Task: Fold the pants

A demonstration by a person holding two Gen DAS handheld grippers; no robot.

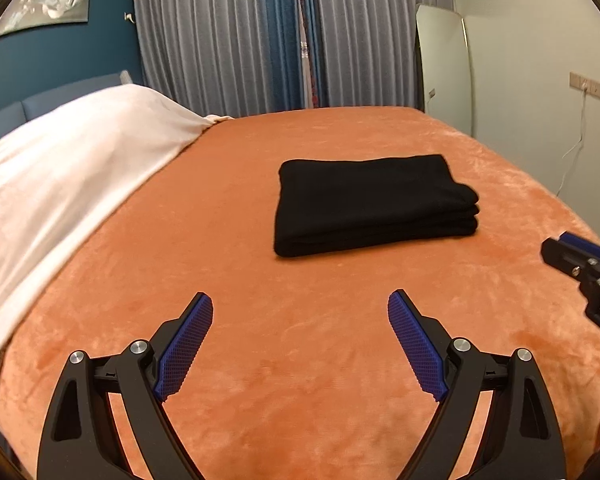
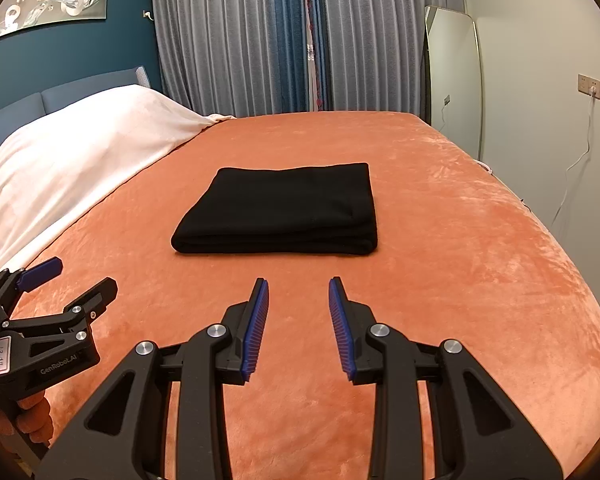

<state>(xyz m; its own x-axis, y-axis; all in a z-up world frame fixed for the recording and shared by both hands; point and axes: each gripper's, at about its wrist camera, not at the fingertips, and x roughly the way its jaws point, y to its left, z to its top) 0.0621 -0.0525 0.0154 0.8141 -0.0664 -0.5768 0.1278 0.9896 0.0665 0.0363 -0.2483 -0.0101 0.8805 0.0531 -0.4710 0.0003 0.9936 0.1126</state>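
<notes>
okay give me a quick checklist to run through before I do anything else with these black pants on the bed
1. Black fabric pants folded into a compact rectangle: ok.
2. Layers stacked evenly at the folded edge: ok.
3. Pants lying flat on the orange plush bedspread, away from its edges: ok.
4. Left gripper open, nothing between its fingers: ok.
5. Right gripper partly open, holding nothing, clear of the pants: ok.
6. Far side of the fold neat: cannot tell.

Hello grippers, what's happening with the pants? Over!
Left gripper open, empty. Right gripper partly open, empty. Black pants folded flat on orange bedspread, untouched. Nothing in the way.
</notes>
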